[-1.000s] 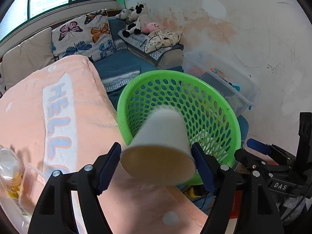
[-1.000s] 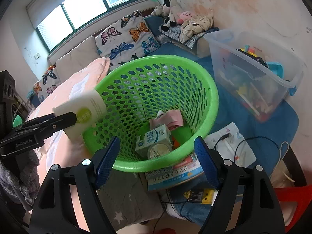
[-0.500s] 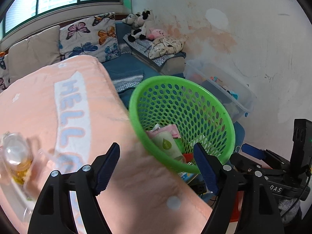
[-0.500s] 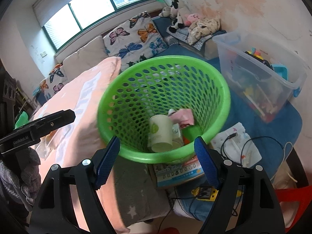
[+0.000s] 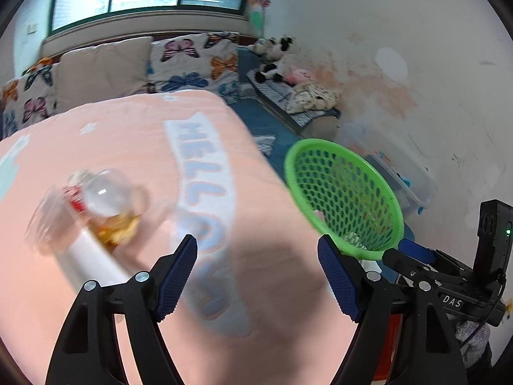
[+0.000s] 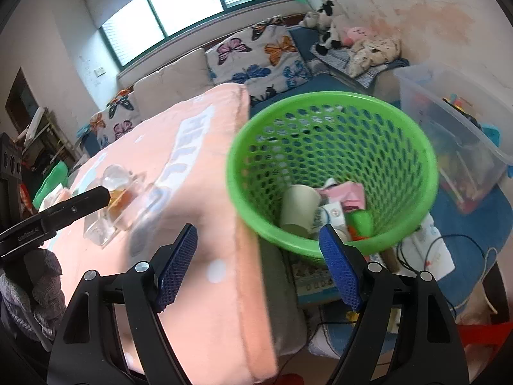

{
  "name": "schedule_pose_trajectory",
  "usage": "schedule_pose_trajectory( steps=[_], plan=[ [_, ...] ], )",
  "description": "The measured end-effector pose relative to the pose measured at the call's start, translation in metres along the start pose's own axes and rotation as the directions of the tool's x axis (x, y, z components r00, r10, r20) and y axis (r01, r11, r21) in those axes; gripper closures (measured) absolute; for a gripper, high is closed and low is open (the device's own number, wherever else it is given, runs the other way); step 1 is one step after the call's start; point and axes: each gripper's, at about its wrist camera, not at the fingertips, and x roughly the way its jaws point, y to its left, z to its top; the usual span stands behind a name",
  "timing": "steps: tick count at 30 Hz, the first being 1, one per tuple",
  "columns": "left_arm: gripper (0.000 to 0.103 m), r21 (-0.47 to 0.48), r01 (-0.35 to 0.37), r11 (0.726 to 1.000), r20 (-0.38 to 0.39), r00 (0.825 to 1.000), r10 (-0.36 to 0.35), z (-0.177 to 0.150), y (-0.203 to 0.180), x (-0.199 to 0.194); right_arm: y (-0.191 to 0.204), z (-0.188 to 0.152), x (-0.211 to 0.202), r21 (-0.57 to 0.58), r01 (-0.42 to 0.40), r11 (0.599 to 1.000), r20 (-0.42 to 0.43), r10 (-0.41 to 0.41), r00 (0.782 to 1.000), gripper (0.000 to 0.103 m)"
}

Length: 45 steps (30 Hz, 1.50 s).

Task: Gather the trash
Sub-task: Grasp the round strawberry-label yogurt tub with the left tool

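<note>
Fingers [image 5: 179, 269] of both grippers stand apart, empty, above the pink blanket's [image 5: 128, 134] edge beside the green basket [image 6: 333, 102].

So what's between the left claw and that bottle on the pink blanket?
Only bare pink blanket. In the left wrist view, the open, empty left claw points at the blurry bottle, which lies on a clear tray, with nothing else between them.
</note>
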Motion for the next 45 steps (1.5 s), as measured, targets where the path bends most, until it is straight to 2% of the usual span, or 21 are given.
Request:
schedule_pose_trajectory(
  steps=[11,21,26,30,39,45],
  plan=[
    [0.028,-0.156,-0.124,0.98,0.013,0.992,0.128,-0.019,0.075,-0.029,0.036,0.001,0.015,-0.047,-0.063,0.997,-0.022,0.062,0.998,0.025],
    [0.028,-0.267,-0.216,0.939,0.01,0.974,0.227,-0.025,0.15,-0.049,0.075,0.0,0.029,-0.108,-0.113,0.988,-0.052,0.108,0.993,0.025],
    [0.023,-0.295,-0.221,0.929,0.006,0.972,0.234,-0.02,0.181,-0.049,0.092,0.003,0.036,-0.132,-0.132,0.982,-0.066,0.124,0.99,0.025],
    [0.019,-0.271,-0.212,0.939,0.0,0.975,0.22,-0.014,0.195,-0.038,0.104,0.005,0.044,-0.149,-0.146,0.978,-0.08,0.136,0.988,0.025],
    [0.012,-0.267,-0.157,0.951,-0.026,0.987,0.156,0.004,0.23,-0.015,0.128,0.011,0.06,-0.179,-0.161,0.971,-0.102,0.144,0.984,0.025],
    [0.011,-0.29,-0.11,0.951,-0.044,0.994,0.102,0.011,0.246,-0.001,0.139,0.014,0.07,-0.196,-0.171,0.966,-0.116,0.15,0.982,0.025]
  ],
)
